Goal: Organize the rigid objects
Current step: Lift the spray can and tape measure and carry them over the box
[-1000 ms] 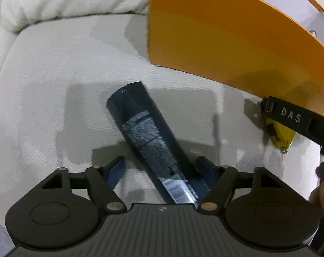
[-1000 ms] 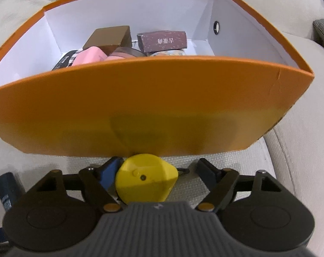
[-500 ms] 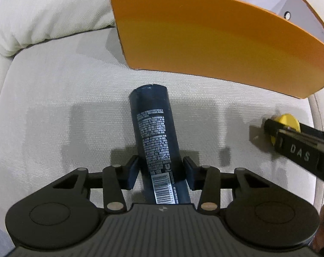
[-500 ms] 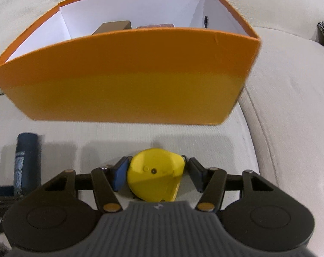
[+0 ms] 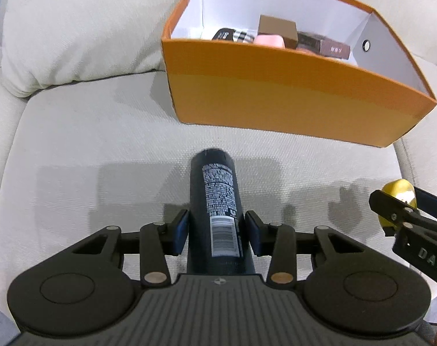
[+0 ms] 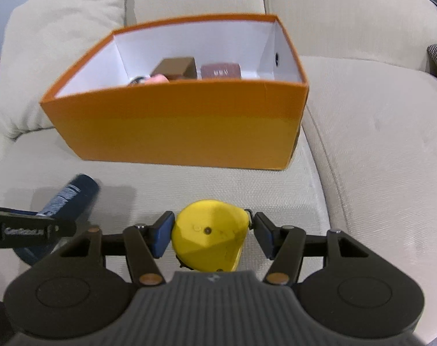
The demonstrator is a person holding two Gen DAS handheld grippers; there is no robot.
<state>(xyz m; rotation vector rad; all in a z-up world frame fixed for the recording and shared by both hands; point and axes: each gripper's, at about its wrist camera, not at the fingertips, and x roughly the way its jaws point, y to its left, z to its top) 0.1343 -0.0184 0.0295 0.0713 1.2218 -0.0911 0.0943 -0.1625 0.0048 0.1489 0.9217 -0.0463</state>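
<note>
Nearest in the left wrist view, the left gripper (image 5: 216, 236) is closing on a dark blue spray can (image 5: 217, 201); both blue pads (image 5: 181, 232) sit against the can's sides near its barcode label. The can points away from the camera, with its far end over the sofa seat (image 5: 88, 150) and the can's shadow on the fabric below.

Similarly, in the right wrist view, the right gripper (image 6: 208, 235) pinches a yellow tape measure (image 6: 209, 233) between its pads. The left pad presses the yellow case; the right pad meets a small metal fitting at the case's edge. The same tape measure appears at the right edge of the left wrist view, level with the can and well apart from it.

Beyond both grippers, an orange box (image 6: 175, 127) stands open on the seat, white inside. It holds a brown carton (image 6: 176, 67), a dark red carton (image 6: 221, 71) and a pink item (image 5: 270, 40), all lying near the far wall. Behind the box, a pale cushion (image 5: 82, 26) leans against the sofa back.
</note>
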